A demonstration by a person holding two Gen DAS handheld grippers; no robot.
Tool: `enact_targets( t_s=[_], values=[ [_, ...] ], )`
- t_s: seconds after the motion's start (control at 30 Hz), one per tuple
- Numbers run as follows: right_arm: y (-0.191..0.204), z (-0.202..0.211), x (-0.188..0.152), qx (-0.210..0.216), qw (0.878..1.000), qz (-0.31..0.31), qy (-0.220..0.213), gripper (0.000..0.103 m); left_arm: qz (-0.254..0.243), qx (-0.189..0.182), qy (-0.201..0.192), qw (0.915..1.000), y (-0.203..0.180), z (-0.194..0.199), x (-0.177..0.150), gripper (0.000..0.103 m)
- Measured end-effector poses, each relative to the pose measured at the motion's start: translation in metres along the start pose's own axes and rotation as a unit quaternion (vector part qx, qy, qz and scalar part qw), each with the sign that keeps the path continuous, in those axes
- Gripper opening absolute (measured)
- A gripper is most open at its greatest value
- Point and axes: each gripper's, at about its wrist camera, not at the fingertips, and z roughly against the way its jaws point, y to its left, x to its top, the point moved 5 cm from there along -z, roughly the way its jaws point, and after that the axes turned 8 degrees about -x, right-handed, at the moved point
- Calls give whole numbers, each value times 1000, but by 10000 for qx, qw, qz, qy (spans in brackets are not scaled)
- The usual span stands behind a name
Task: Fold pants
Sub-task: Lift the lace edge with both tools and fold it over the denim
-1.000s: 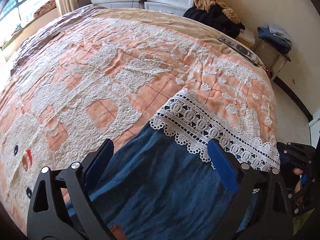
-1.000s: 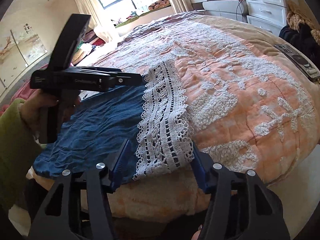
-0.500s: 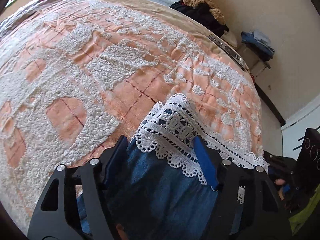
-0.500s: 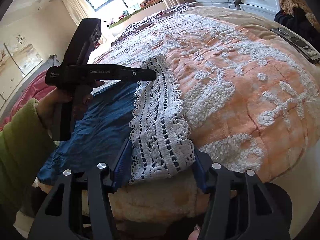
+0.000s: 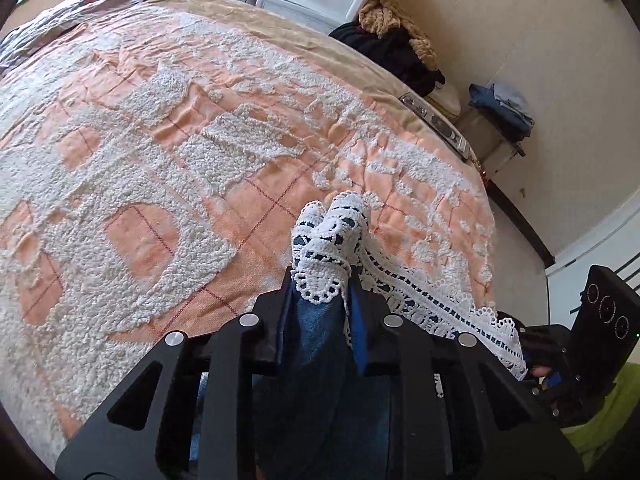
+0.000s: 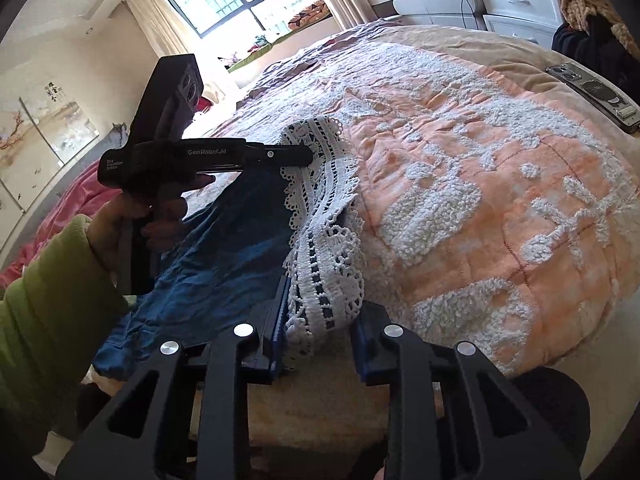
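The left gripper (image 5: 320, 300) and the right gripper (image 6: 318, 320) are each clamped on the lace hem (image 6: 324, 216) of the pants (image 6: 224, 252) at the bed (image 6: 480, 200) edge. Step: hem secured, apparently at both corners. Next: carry it over evenly.

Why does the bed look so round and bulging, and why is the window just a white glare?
Both views are fisheye, so the bed bows like a dome and dark corners frame each picture. In the right wrist view the window is blown out by daylight, leaving the left gripper almost a silhouette. In the left wrist view the light is even; the lace hem looks sharp.
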Motion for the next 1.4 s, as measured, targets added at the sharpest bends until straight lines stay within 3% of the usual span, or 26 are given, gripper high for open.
enact_targets(
  t_s=[0.17, 0.4, 0.63, 0.8, 0.87, 0.93, 1.0, 1.1, 1.17, 1.3, 1.4],
  values=[
    [24, 16, 11, 202, 9991, 228, -292, 25, 140, -193, -479, 9986, 0, 38, 1, 17],
    [96, 33, 23, 709, 9896, 1070, -646, 25, 495, -381, -1126, 9917, 15, 106, -21, 17],
    [166, 16, 5, 1175, 9739, 1894, -429, 25, 985, -198, -1395, 9851, 43, 149, -73, 21],
    [199, -4, -24, 1358, 9643, 2273, -57, 25, 1289, -58, -1361, 9823, 62, 164, -105, 22],
    [208, -14, -36, 1374, 9609, 2404, 78, 25, 1444, -42, -1326, 9806, 67, 167, -114, 25],
    [217, -24, -49, 1365, 9565, 2564, 254, 25, 1631, -140, -1420, 9762, 73, 172, -124, 40],
    [224, -32, -62, 1313, 9508, 2787, 333, 25, 1834, -147, -1627, 9694, 79, 184, -132, 48],
    [235, -38, -78, 1310, 9435, 3015, 409, 25, 2160, -94, -1867, 9583, 87, 200, -142, 53],
    [245, -40, -84, 1303, 9393, 3143, 443, 25, 2341, -243, -1973, 9517, 88, 207, -149, 57],
    [266, -45, -100, 1341, 9262, 3498, 415, 25, 2689, -188, -1866, 9447, 91, 205, -166, 68],
    [272, -48, -115, 1462, 9173, 3659, 565, 38, 2947, -170, -1767, 9390, 97, 197, -179, 70]
  ],
)
